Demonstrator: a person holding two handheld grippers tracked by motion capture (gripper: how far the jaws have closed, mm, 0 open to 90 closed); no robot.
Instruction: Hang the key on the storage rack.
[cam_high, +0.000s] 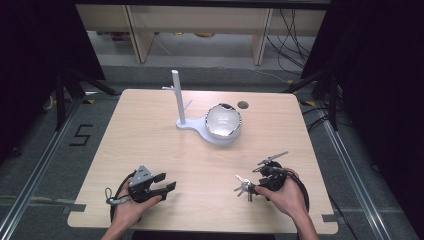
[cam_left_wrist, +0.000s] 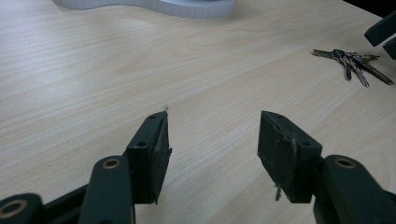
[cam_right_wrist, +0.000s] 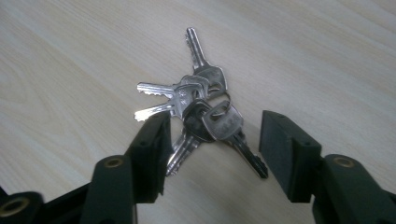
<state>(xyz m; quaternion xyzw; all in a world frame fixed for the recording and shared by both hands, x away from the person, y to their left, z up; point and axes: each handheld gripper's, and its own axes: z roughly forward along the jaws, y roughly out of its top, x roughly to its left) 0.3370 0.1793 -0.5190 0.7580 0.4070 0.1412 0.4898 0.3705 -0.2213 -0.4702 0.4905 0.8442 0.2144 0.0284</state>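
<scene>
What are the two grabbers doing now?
Left gripper: open, holding nothing.
Right gripper: open around the keys, not squeezing them.

— Where do we find the bunch of keys (cam_right_wrist: 201, 116)?

— On the table (cam_high: 150, 135), near its front right edge, between the jaws of our right gripper (cam_right_wrist: 212, 140).

— And farther back?

— The stand (cam_high: 179, 100) rises at mid-table, the bowl (cam_high: 223, 121) on its base just right. Our left gripper (cam_left_wrist: 212, 140) sits front left.
</scene>
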